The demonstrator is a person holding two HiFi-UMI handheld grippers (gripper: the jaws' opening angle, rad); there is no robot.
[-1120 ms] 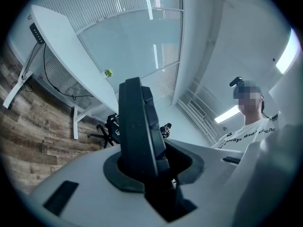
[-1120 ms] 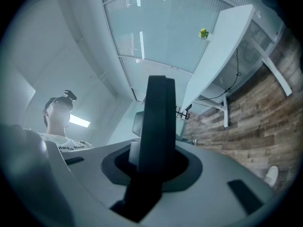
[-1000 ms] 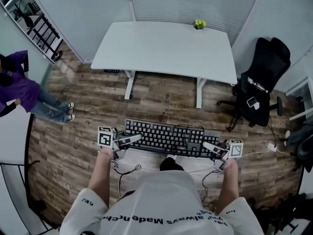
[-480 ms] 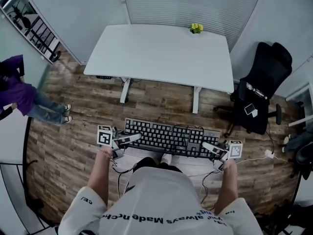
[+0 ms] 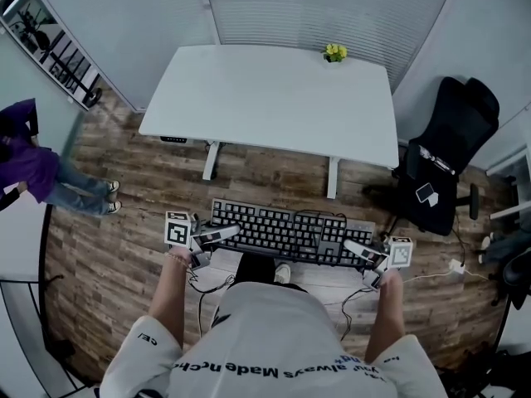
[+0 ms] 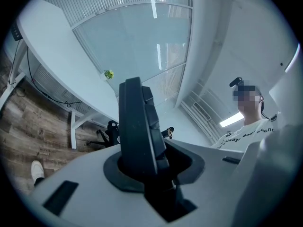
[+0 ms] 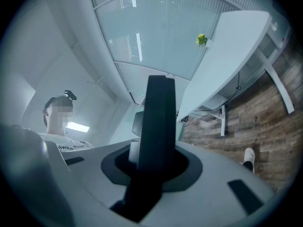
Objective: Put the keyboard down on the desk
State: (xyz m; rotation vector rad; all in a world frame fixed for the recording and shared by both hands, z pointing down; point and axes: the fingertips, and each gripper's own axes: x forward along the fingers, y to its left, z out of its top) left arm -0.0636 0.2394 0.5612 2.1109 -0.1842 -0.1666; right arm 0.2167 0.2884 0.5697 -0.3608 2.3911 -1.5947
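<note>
Black keyboard [image 5: 286, 235] in mid-air above floor [image 5: 124, 247], short of white desk [image 5: 265, 98]; we clamp 1 end in left gripper [image 5: 232, 233], other in right gripper [image 5: 350, 245]; 2 grips hold it level.

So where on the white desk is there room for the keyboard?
Nearly everywhere: the desk is bare from end to end. Only a small yellow plant sits at its far edge, right of middle. The near edge suits the keyboard. It is crowded by the black chair off the right end.
</note>
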